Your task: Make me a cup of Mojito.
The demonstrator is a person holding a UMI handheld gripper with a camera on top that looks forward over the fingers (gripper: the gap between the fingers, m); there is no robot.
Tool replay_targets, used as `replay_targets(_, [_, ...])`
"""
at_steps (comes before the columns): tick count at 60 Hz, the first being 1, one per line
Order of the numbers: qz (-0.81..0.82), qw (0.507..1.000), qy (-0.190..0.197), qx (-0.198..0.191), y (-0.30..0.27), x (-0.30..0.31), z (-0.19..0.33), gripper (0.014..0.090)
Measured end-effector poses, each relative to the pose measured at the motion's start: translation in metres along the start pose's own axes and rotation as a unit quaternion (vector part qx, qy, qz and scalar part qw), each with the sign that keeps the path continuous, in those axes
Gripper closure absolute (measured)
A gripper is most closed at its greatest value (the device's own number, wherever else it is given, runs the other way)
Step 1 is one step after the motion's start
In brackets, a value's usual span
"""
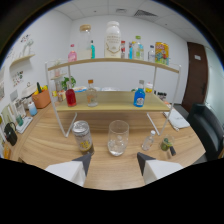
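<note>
The claw (114, 159) stood wide open and held nothing; its two fingers (83, 161) were well apart, low over the counter (50, 142). Just ahead of them, at about twelve o'clock, stood the glass (118, 138), upright, with what looked like ice in its bottom. The glass was not between the fingers but a little beyond their tips.

At about eleven o'clock, just beside the glass, stood a can (82, 136), tilted a little in this view. At about one o'clock there was a small clear bottle (148, 140), and further to two o'clock a small dark green thing (167, 145); I could not tell what it was.

Beyond these stood the shelf rack (110, 106). On its lower board were a red bottle (71, 97) at eleven o'clock, a clear bottle (91, 93) beside it, and a blue bottle (139, 96) at one o'clock. The top board carried more bottles, too small to name.

In my judgement the step in hand was to choose and take the next ingredient for the glass. To do it well, the claw should go straight to one thing, keep the fingers wide until it stands fully between them, and press on the middle of its body. The can and the glass stood close, so the approach to the can should come from the ten o'clock side, away from the glass, so as not to push it.
</note>
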Motion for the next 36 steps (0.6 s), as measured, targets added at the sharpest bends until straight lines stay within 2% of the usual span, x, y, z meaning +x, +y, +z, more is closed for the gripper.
replay_targets(14, [-0.001, 1.000, -0.006, -0.022, 0.009, 0.018, 0.006, 0.0195])
replay_targets(36, [-0.006, 1.000, -0.008, -0.022, 0.008, 0.023, 0.012, 0.0189])
